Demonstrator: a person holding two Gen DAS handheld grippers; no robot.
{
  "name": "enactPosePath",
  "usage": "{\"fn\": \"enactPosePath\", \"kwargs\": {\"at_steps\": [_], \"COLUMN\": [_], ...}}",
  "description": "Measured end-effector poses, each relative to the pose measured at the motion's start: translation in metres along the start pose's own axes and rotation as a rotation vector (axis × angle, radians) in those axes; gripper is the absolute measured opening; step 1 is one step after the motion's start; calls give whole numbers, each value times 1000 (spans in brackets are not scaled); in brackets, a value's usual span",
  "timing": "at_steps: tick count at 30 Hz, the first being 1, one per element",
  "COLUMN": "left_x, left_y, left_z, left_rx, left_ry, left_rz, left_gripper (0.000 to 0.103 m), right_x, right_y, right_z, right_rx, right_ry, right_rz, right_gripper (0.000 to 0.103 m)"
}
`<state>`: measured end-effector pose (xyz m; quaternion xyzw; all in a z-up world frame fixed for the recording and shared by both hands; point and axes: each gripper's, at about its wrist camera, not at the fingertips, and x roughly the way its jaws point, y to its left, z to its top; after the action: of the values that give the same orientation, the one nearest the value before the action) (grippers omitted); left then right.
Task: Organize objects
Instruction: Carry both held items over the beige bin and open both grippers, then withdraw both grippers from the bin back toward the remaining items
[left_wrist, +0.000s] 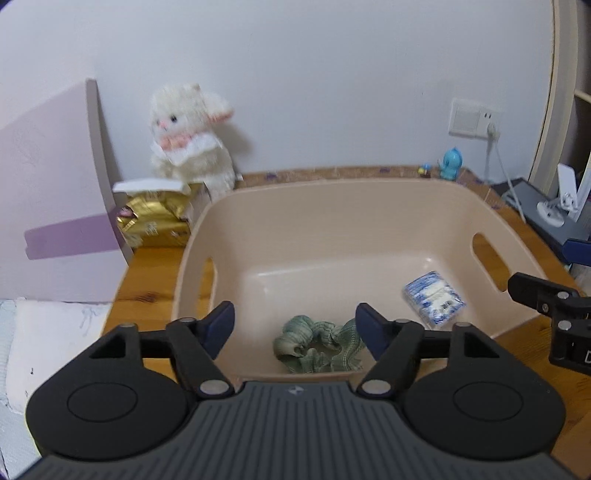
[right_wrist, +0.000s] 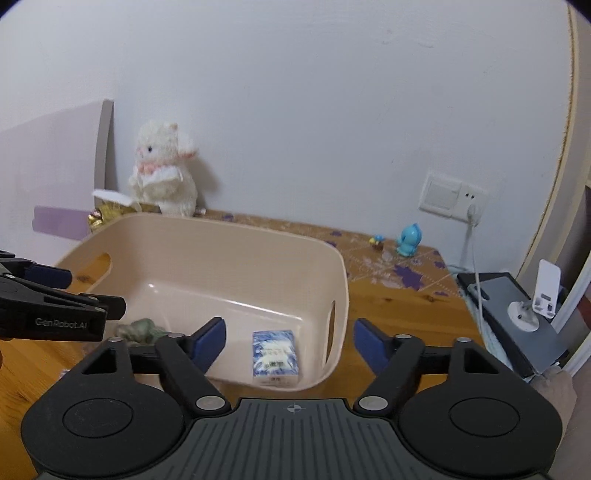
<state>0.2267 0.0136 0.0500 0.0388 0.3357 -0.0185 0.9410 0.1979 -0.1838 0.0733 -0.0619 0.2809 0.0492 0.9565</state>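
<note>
Both grippers hover at the near rim of the beige bin (left_wrist: 369, 206), jaws spread wide and gripping nothing.

Left gripper (left_wrist: 295, 328): the green scrunchie (left_wrist: 317, 347) lies on the bin floor directly ahead of and below the gap between its jaws, long axis running across them. The blue-white tissue pack (left_wrist: 434, 299) sits further right in the bin, near the right wall with its handle slot.

Right gripper (right_wrist: 290, 341): the tissue pack (right_wrist: 275, 356) lies just inside its jaw gap, long axis pointing away from the camera. So each arm is nearer one item.

View differences: the right wrist view shows the scrunchie (right_wrist: 142, 328) only partly (the left gripper's body covers most of it); the left view shows it whole. Both items already lie inside the bin, so I judge that placing is largely done. A white plush rabbit (left_wrist: 192, 136) stands on the tabletop (left_wrist: 155, 280) behind the bin.
</note>
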Motion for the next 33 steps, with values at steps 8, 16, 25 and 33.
{"fn": "enactPosePath", "kwargs": {"at_steps": [8,16,25,33], "left_x": [-53,-90,-99,-80], "left_y": [5,14,25,40], "left_z": [-16,-52,-94,-124], "left_rx": [5,34,42,25], "left_ry": [-32,-32,8,85], "left_rz": [6,20,25,19], "left_gripper": [84,84,84,84], "right_x": [-56,-95,-103,-76], "right_y": [2,13,30,47], "right_z": [-7,-29,-75,-111], "right_rx": [21,18,0,-20], "right_ry": [-54,-53,38,166], "right_rz": [-11,-13,5,29], "right_gripper": [101,103,103,103]}}
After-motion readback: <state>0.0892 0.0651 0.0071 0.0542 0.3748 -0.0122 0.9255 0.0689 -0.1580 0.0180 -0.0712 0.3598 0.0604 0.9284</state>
